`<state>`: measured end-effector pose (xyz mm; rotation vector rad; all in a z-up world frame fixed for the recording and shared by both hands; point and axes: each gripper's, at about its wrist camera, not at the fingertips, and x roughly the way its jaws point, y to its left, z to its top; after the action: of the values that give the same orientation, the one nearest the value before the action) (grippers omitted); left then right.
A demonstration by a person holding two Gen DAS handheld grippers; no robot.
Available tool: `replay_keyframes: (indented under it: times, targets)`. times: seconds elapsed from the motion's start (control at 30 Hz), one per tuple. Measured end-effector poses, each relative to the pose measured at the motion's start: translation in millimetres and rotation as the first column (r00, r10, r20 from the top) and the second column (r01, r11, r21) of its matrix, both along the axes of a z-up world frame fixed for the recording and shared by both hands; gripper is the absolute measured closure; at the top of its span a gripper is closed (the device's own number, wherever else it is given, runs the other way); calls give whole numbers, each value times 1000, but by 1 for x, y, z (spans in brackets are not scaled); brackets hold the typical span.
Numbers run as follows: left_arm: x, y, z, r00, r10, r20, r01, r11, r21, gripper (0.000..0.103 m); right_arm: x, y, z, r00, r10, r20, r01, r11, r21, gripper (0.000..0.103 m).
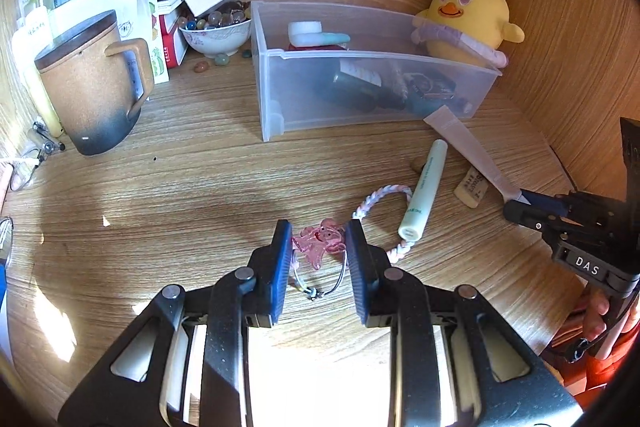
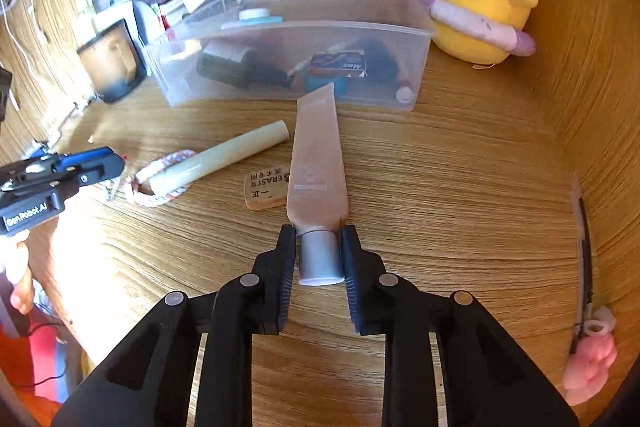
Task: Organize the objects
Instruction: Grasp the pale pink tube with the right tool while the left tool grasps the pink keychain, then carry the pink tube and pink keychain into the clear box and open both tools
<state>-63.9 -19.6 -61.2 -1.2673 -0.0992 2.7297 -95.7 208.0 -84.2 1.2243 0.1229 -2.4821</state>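
pink tube, lying on the bench just before the clear bin, is clamped at its silver cap by the right gripper; pick-up step judged in hand, lift and transfer into the bin needed next.

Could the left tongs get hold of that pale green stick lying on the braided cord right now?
Probably not at once. The left tongs are already closed on a pink charm, so they would have to let it go first. Otherwise the green stick lies close by on the desk with nothing over it.
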Motion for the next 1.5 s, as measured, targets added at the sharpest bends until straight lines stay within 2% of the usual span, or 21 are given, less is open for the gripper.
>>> replay_keyframes:
  times: [0.17,0.63,1.0,1.37,1.5]
  targets:
    - [0,4,8,1000,3,-23,-2,1000,20,76,9,0,12,998,6,-59,-7,1000,-18,83]
    - [2,8,52,989,27,-145,-17,998,68,76,34,12,69,977,27,-212,-49,994,-98,83]
    - [-16,15,82,975,31,-221,-16,998,69,76,4,16,91,961,-22,-276,-17,990,-139,83]
    - [-46,14,104,965,54,-256,-23,992,124,76,-34,7,100,955,-31,-293,-18,987,-161,83]
    - [-60,13,111,963,69,-261,-38,992,122,76,-49,1,102,957,-19,-289,-31,985,-168,83]
